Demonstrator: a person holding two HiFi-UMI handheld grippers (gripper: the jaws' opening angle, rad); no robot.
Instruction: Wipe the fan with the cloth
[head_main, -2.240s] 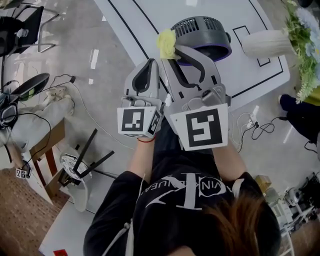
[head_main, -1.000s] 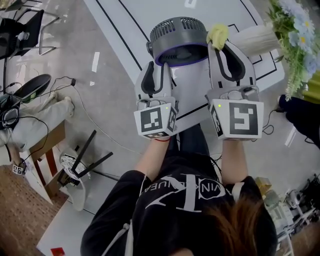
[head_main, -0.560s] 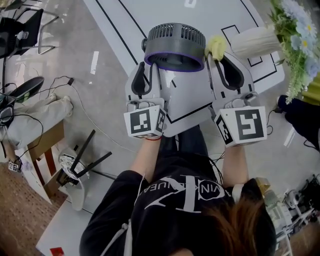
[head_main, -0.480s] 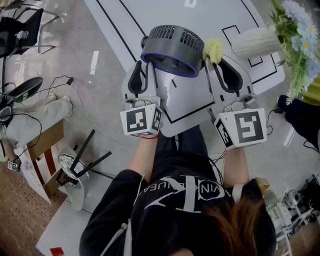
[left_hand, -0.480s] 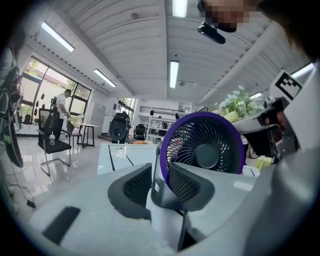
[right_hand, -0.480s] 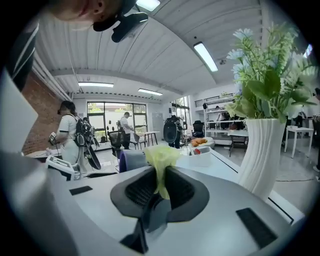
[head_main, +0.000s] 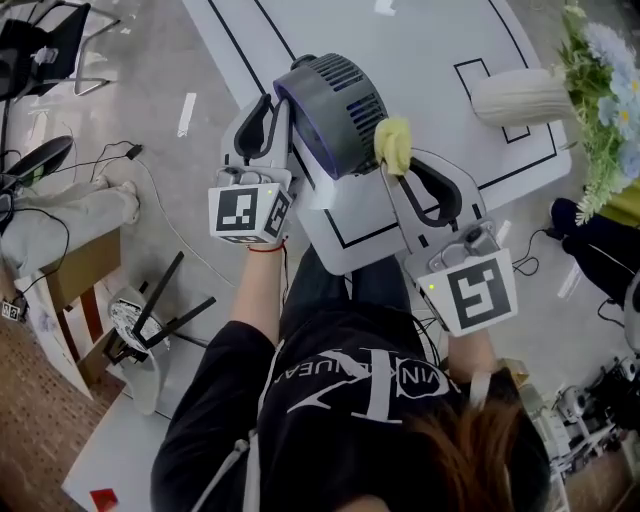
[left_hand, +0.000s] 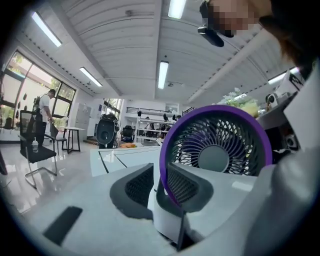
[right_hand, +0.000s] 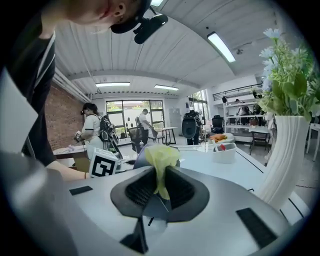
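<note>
White black-lined table (head_main: 430, 40): left gripper (head_main: 272, 112) jaws closing on tilted grey, purple-rimmed round fan (head_main: 335, 100); right gripper (head_main: 398, 170) clamps yellow cloth (head_main: 392, 142) beside its grille.

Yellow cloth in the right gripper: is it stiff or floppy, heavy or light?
Probably floppy: the cloth bunches into a crumpled wad above the right gripper's shut jaws. Likely light, since that small pinch holds it up. It should mould softly against the fan it seems to touch.
</note>
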